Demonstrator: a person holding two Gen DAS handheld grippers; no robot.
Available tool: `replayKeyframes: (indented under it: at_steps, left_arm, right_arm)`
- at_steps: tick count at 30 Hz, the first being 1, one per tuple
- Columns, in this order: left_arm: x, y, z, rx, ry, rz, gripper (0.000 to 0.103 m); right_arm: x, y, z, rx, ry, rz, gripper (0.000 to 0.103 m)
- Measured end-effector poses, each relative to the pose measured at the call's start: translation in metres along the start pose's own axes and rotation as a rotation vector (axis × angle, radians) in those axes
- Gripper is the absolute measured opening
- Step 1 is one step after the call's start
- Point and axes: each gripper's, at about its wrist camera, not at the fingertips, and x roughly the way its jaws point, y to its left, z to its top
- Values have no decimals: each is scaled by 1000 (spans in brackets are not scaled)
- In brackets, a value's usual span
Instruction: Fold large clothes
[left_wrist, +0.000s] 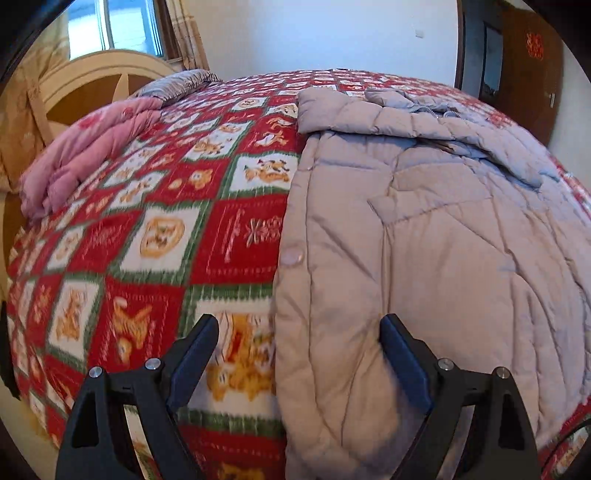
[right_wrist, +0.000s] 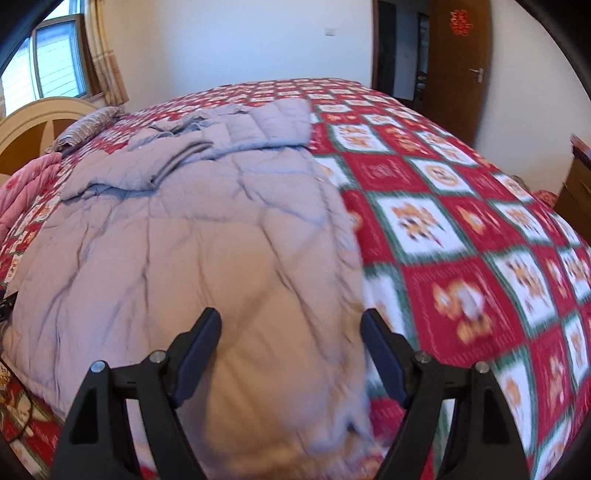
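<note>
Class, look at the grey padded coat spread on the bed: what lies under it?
The grey padded coat lies directly on the red patterned blanket, which shows all round it. Whatever sits beneath the coat's middle is covered, so nothing more can be told.

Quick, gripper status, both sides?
Left gripper: open, holding nothing, over the grey padded coat's edge.
Right gripper: open, holding nothing, over the coat.

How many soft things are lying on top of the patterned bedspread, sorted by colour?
Grey: 1, the quilted coat, spread flat with its sleeves folded across the top.
Pink: 1, the bunched quilt near the headboard.
Striped: 1, the pillow at the head of the bed.
Total: 3.
Both claws, left and right, are open and hold nothing.
</note>
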Motion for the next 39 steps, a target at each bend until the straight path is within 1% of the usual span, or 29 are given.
replayKeyframes:
  at_steps: [2,4,6,7,8,9,10,11,12,13,14,15,17,20,22,23,24,25,27,28,29,31,32,34,35,36,37,38,39]
  left_arm:
    - [0,1,-3,-15,0,-13,89]
    - [2,-2,-3,-21,7,-46,89]
    - [3,-6,-5,-29,11,-61,89]
    - [2,-9,-6,-28,9,-85,89]
    - [2,-12,-6,-25,13,-102,85]
    - [2,-15,-7,-20,21,-133,70]
    - [0,-17,-7,-12,19,-154,64]
    - [-2,-19,-7,2,11,-153,47]
    - [-7,-23,-6,36,-8,-159,25]
    - [-12,-25,-5,51,-19,-160,21]
    - [-16,-24,-3,59,-33,-157,16]
    - [-24,-21,0,58,-57,-159,13]
    - [-46,-10,11,43,-125,-187,12]
    - [-85,6,28,28,-223,-232,11]
    - [-116,15,40,23,-294,-254,11]
    - [-138,21,46,12,-338,-280,10]
    - [-150,26,50,6,-362,-294,10]
    - [-169,32,55,2,-403,-309,10]
    - [-198,38,62,15,-478,-310,10]
    - [-209,41,65,26,-512,-298,10]
    - [-215,42,70,37,-529,-287,10]
    - [-211,43,83,60,-544,-286,11]
    - [-204,43,89,68,-544,-277,11]
    - [-176,37,107,88,-527,-258,12]
    - [-162,32,116,106,-525,-240,15]
    - [-149,31,126,105,-514,-223,15]
    - [-141,35,133,89,-498,-235,15]
    - [-133,39,140,56,-481,-265,17]
    - [-127,49,151,-4,-464,-322,19]
  right_arm:
    - [-4,-7,-11,18,14,2,81]
    - [-5,-14,-23,50,28,26,81]
    - [-3,-14,-31,69,41,51,81]
    - [-1,-13,-35,79,45,69,75]
    - [-2,-11,-40,88,43,83,66]
    - [-2,-10,-42,96,40,97,61]
    - [-2,-8,-43,95,36,104,50]
    - [-3,-4,-42,82,31,113,32]
    - [-5,-1,-41,66,23,125,26]
    - [-8,3,-39,51,12,132,19]
    - [-12,4,-37,45,1,135,15]
    - [-16,4,-36,47,-11,144,14]
    - [-30,0,-31,65,-44,174,11]
    - [-62,-6,-19,83,-118,229,10]
    - [-91,-4,-12,60,-179,235,10]
    - [-105,-2,-8,52,-210,245,10]
    - [-125,0,-3,40,-253,253,10]
    - [-138,1,1,35,-281,256,10]
    - [-170,4,10,29,-355,279,10]
    - [-192,7,15,17,-411,285,10]
    - [-203,9,20,8,-450,286,10]
    - [-220,10,32,13,-513,296,10]
    - [-219,11,39,16,-525,293,10]
    - [-204,11,62,26,-535,283,10]
    - [-190,10,74,39,-529,277,10]
    - [-171,11,90,54,-519,258,10]
    - [-158,11,99,67,-513,251,10]
    - [-143,8,110,91,-501,256,10]
    - [-126,5,123,120,-484,258,10]
